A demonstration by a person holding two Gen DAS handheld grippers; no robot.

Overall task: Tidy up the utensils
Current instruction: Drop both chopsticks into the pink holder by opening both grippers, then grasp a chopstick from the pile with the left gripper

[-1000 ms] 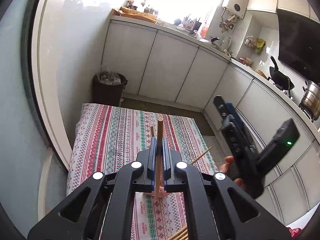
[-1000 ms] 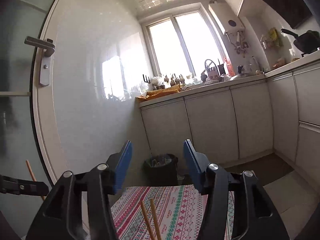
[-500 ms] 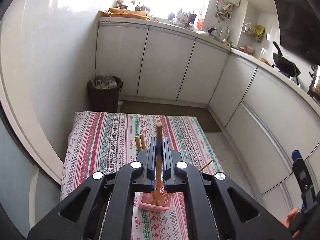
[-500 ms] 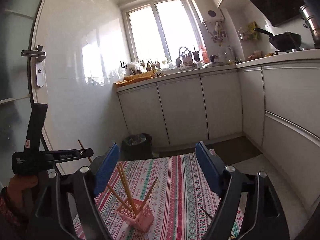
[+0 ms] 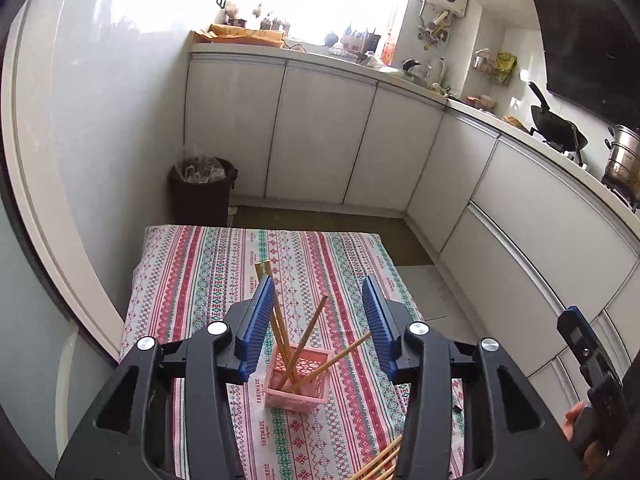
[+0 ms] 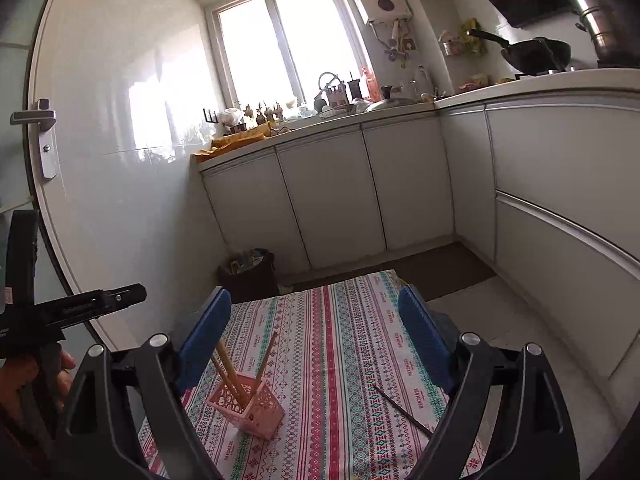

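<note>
My left claw [image 5: 318,330]: spread, empty, above pink basket [image 5: 296,386] holding 4 chopsticks [image 5: 280,332]. My right claw [image 6: 316,344]: spread, empty. Risk: leaning sticks snag, basket tips.

Bright daylight from the blown-out window [image 6: 288,40], glare on the glossy wall [image 6: 132,120], fisheye-curved edges.

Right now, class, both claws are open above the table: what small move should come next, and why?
Probably lower the left claw toward the loose chopsticks at the near table edge. It is open and holds nothing, the pink basket already holds several chopsticks, and these lie outside it on the striped cloth.
</note>
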